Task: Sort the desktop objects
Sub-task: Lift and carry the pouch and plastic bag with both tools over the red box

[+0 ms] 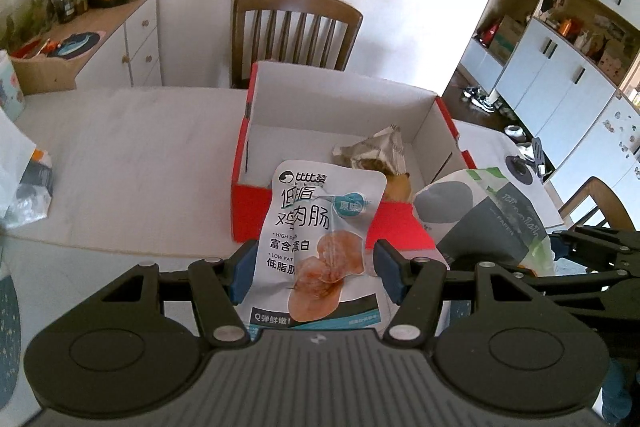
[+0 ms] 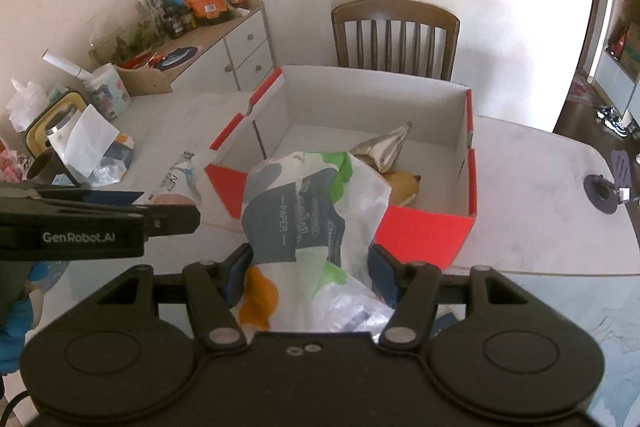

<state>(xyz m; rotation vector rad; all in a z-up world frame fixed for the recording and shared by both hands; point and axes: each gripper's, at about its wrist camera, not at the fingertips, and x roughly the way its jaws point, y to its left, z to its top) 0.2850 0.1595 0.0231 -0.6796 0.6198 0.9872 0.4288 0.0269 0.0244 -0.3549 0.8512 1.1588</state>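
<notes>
Both tools are held level just in front of the red cardboard box with the white interior (image 1: 400,223), pointing toward it, the left tool (image 1: 316,269) to the left of the right one.

In the left wrist view we see the left tool clamped on a white plastic chicken-sausage packet with black Chinese lettering (image 1: 320,227); its blue pads (image 1: 244,273) press the packet's sides, and the packet's top edge overlaps the box's near wall. The same view shows the right tool's load to the right of the box front: a crumpled white, grey and green plastic paper-goods bag (image 1: 484,223).

In the right wrist view we see the right tool (image 2: 310,273) clamped on that bag (image 2: 316,211), which rises in front of the box's (image 2: 424,235) near wall. Here the left tool (image 2: 120,215) appears side-on to the left of the box, with the sausage packet (image 2: 188,175) only partly visible beyond it.

Inside the box, against its right half, lie a crumpled silver foil wrapper (image 2: 384,147) and a tan rounded object (image 2: 404,187); we cannot tell what the latter is. The box stands on the pale desk (image 1: 120,167), with a brown wooden chair (image 1: 296,27) behind it.
</notes>
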